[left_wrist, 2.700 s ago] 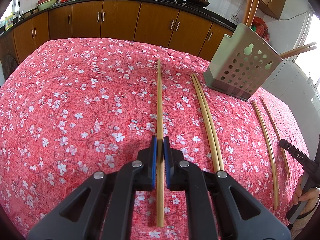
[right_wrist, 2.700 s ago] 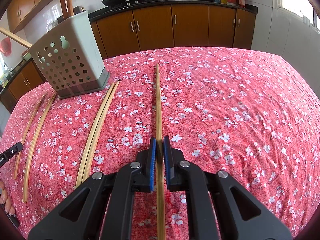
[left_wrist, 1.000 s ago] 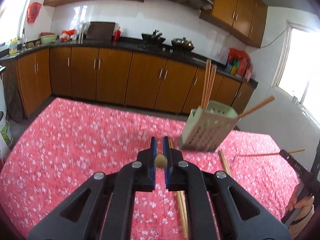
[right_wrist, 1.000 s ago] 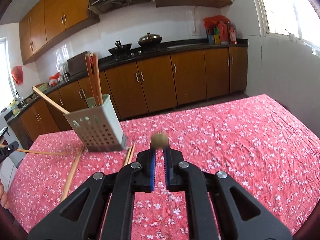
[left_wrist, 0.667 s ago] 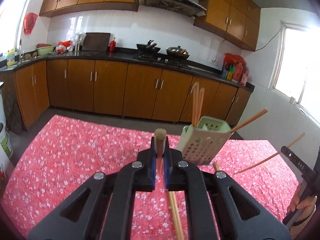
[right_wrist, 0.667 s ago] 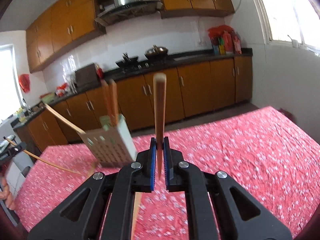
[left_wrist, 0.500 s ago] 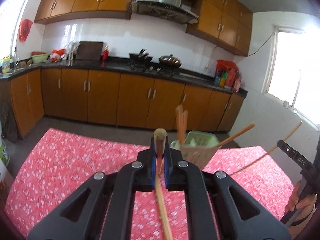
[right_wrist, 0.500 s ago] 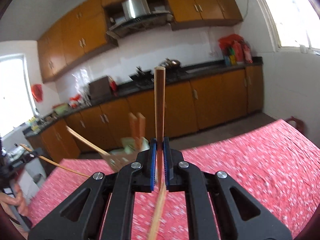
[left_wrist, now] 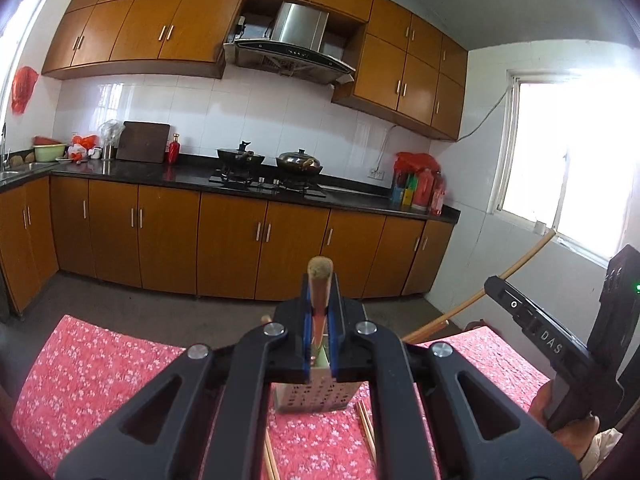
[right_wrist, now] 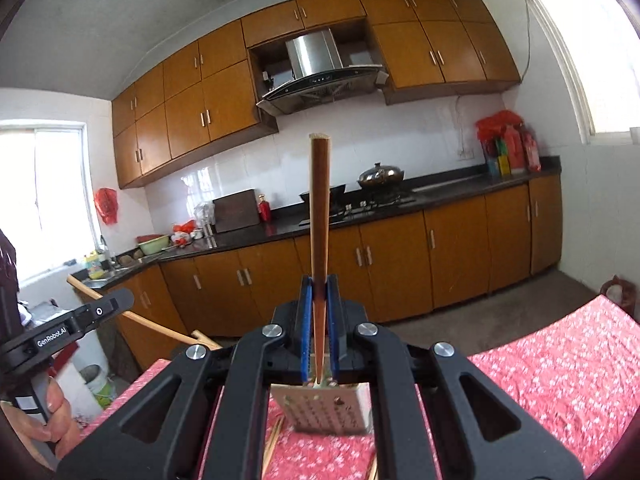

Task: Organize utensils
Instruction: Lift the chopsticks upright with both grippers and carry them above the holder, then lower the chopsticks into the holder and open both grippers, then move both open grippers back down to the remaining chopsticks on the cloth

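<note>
My left gripper (left_wrist: pixel 320 312) is shut on a wooden chopstick (left_wrist: pixel 319 276), held nearly end-on above the grey perforated utensil holder (left_wrist: pixel 316 396). My right gripper (right_wrist: pixel 319 312) is shut on another chopstick (right_wrist: pixel 319 208) that stands upright over the holder (right_wrist: pixel 328 408). The other gripper shows at the right edge of the left wrist view (left_wrist: pixel 552 344), its chopstick (left_wrist: pixel 516 268) slanting up, and at the left edge of the right wrist view (right_wrist: pixel 68 332). The lower chopstick ends are hidden behind the jaws.
Loose chopsticks lie on the red floral tablecloth (left_wrist: pixel 100 372) beside the holder (left_wrist: pixel 366 424). Brown kitchen cabinets (left_wrist: pixel 232 240), a stove with pans (left_wrist: pixel 272 160) and a window (left_wrist: pixel 568 168) lie beyond the table.
Both grippers lifted their chopsticks off the cloth, tilted them upright and moved in over the holder, which now sits right below the jaws.
</note>
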